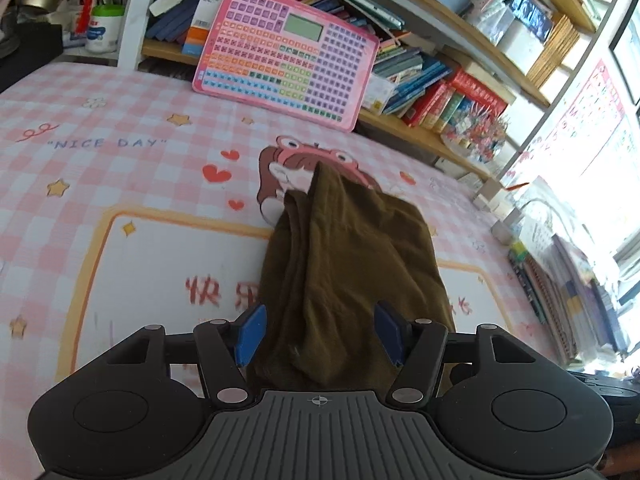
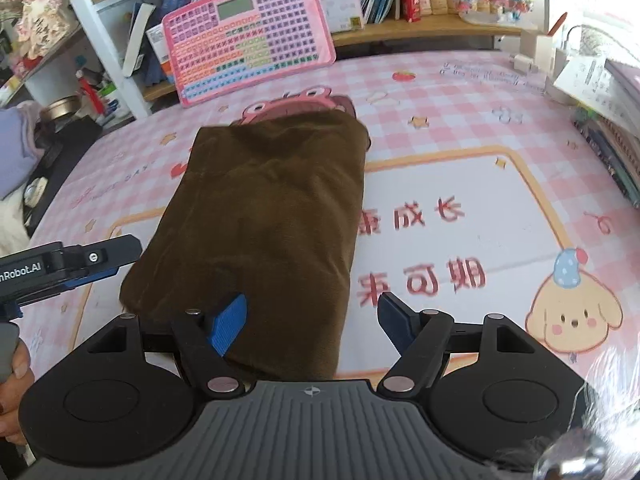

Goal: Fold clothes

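Lying folded into a long narrow bundle, the brown garment (image 2: pixel 264 220) stretched from the near edge of the pink checked mat (image 2: pixel 460 128) toward the far shelves, its far end covering part of a cartoon face printed on the mat. In the right wrist view its top surface looked smooth and flat; in the left wrist view the brown garment (image 1: pixel 344 264) showed layered edges along its left side and a corner sticking up at the far end.

The left gripper (image 1: pixel 320 334) stood with its blue pads apart, the cloth's near end between them, and neither pad appeared to press the fabric, though the nearest part of the cloth was hidden behind the gripper body. The right gripper (image 2: pixel 312 320) also had its pads apart: the left pad was over the garment's near right corner, the right pad over bare mat. From the right wrist view the left gripper (image 2: pixel 80 268) appeared at the left edge, just beside the garment's near left side, with a hand (image 2: pixel 16 364) below it.

Beyond the garment, a pink keyboard toy (image 2: pixel 248 32) leaned against a bookshelf (image 1: pixel 440 80) crowded with books. A cup of pens (image 1: pixel 105 26) stood at the far left, and stacked books (image 2: pixel 612 148) lay along the mat's right side.
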### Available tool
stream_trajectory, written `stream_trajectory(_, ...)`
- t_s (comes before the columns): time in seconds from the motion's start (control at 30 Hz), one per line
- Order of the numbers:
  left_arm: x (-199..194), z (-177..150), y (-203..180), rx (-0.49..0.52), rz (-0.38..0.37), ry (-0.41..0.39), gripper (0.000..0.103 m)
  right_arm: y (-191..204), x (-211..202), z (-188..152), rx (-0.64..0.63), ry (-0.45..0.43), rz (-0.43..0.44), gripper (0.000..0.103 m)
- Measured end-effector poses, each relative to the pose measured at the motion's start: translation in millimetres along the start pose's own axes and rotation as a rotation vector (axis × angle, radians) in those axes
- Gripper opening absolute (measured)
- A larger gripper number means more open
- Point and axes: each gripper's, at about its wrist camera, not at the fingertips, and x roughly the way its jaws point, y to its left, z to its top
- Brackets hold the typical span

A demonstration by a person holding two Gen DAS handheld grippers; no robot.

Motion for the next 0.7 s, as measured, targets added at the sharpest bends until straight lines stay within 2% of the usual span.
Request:
stream_trajectory(0.3, -19, -39, -24, 0.037, 0.076, 0.060, 0.069, -19, -13, -31, 0.026, 0.059, 0.053, 0.071)
stream_trajectory(0.37, -22, -41, -26, 0.047, 0.098, 0.059, 0.075, -19, -15, -35, 0.028, 0.064, 0.061, 0.072)
stream_trajectory(0.43, -24, -39, -24, 0.050, 0.119, 0.045, 0.078, -20, -16, -37, 0.033, 0.061, 0.068, 0.072)
stream_trajectory(0.53, -19, -29, -14, 0.037, 0.113, 0.046, 0.080, -24, -15, -36, 0.071, 0.049, 0.077, 0.073)
stream_trajectory(0.7, -2, -3, 9, -0.007, 0.075, 0.062, 0.081, -37, 0, -22, 0.241, 0.034, 0.121, 0.073)
